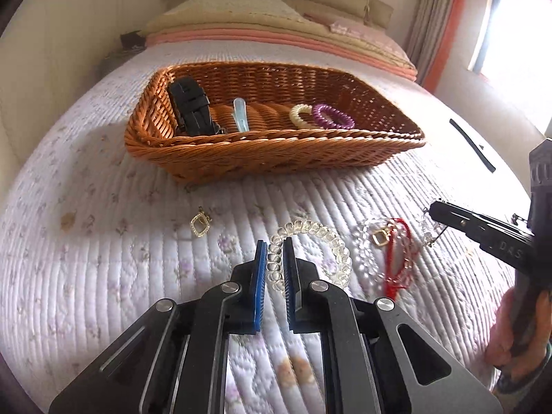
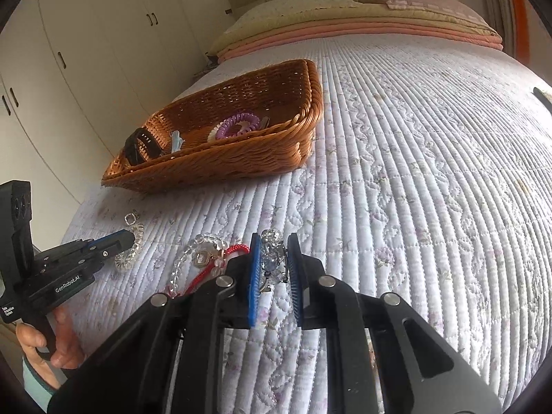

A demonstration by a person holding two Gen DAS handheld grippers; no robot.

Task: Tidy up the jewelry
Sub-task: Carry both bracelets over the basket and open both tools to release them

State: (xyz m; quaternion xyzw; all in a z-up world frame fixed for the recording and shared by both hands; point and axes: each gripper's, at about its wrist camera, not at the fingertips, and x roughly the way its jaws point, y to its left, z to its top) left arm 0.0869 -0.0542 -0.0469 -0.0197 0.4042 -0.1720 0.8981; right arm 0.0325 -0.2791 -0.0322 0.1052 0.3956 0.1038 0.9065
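A wicker basket (image 1: pixel 241 158) (image 2: pixel 241 158) sits on the quilted bed and holds a black watch (image 1: pixel 191 107), a clear hair clip (image 1: pixel 239 115), a cream coil tie (image 1: pixel 298 117) and a purple coil tie (image 1: pixel 333 117). My left gripper (image 1: pixel 275 253) is shut on a clear spiral hair tie (image 1: pixel 331 246) lying on the quilt. My right gripper (image 2: pixel 272 255) is shut on a crystal bead piece (image 2: pixel 270 258). A clear bead bracelet with a red cord and a gold charm (image 1: pixel 390 245) (image 2: pixel 207 258) lies between them. A gold earring (image 1: pixel 199 224) lies to the left.
Folded blankets and pillows (image 1: pixel 276 24) are stacked at the head of the bed. A black strap (image 1: pixel 471 143) lies on the quilt at the right. White wardrobe doors (image 2: pixel 69 69) stand beside the bed on the left. A bright window (image 1: pixel 514 34) is at the right.
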